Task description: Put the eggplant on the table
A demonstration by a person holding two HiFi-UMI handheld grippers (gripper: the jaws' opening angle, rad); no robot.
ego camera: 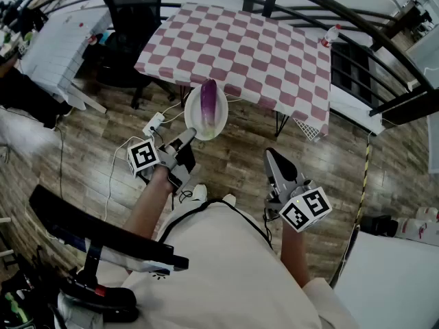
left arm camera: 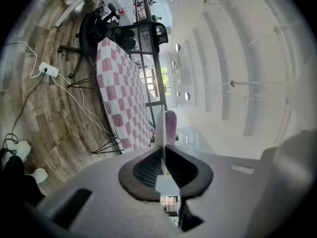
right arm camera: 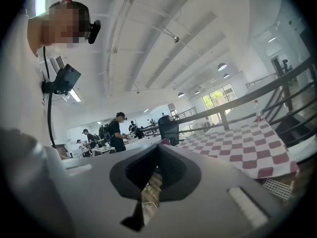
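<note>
So the eggplant [ego camera: 208, 101] is held lengthwise, away from the jaws, on a plate [ego camera: 221, 118] pinched by the left gripper [ego camera: 186, 140], with the checkered table [ego camera: 260, 53] just beyond; the right gripper [ego camera: 273, 157] is clenched, empty.

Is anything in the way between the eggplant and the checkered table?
Nothing visible is. The eggplant lies on a white plate that the left gripper holds by its rim, just before the near edge of the table.

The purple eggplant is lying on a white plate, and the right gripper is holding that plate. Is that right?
Not quite. The left gripper is the one holding the white plate, by its rim, as the head view shows. The right gripper holds nothing. The purple eggplant does lie on the plate.
</note>
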